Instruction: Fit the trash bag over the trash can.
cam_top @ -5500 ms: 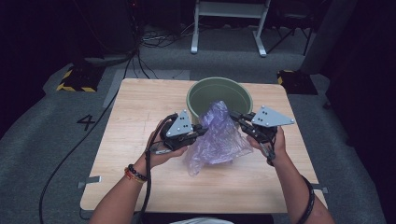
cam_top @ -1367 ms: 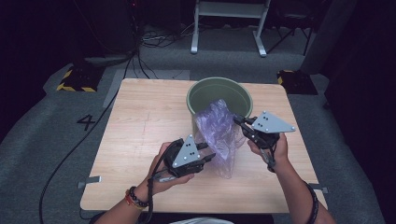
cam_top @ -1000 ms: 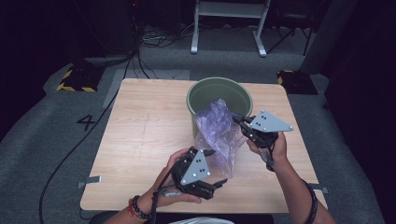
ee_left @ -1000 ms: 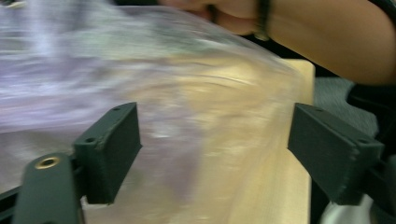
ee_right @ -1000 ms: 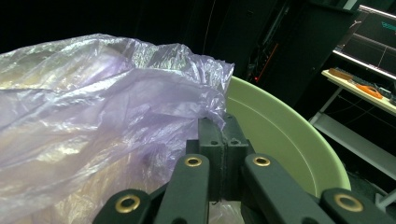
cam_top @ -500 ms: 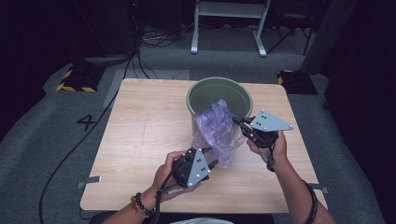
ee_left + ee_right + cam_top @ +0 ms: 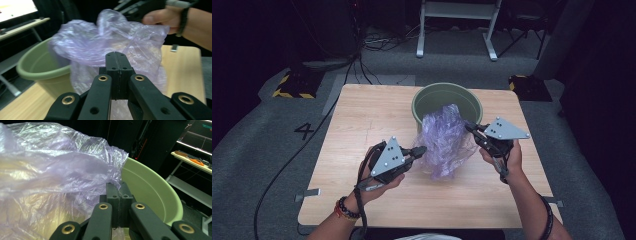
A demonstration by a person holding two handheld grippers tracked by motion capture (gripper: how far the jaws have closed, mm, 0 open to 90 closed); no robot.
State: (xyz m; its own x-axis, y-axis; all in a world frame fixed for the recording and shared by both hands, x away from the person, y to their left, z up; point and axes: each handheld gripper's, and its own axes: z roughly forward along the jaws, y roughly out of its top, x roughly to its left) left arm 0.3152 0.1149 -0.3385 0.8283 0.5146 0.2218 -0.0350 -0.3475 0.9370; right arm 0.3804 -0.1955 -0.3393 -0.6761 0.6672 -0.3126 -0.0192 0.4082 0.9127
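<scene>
Purple plastic bag (image 7: 443, 142) hangs over the table (image 7: 362, 120) beside the green bucket (image 7: 432, 97). Right gripper (image 7: 470, 129) and left gripper (image 7: 419, 150) both pinch its film; pulling apart risks tearing or slippage.

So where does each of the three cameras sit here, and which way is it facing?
High view: above the person's side, looking forward and down on the wooden table; both forearms, left gripper, right gripper.
Left gripper view: rides the left gripper, jaws shut on the purple plastic bag; the other hand beyond.
Right gripper view: rides the right gripper, facing bag and green bucket.
All share bag and bucket.
</scene>
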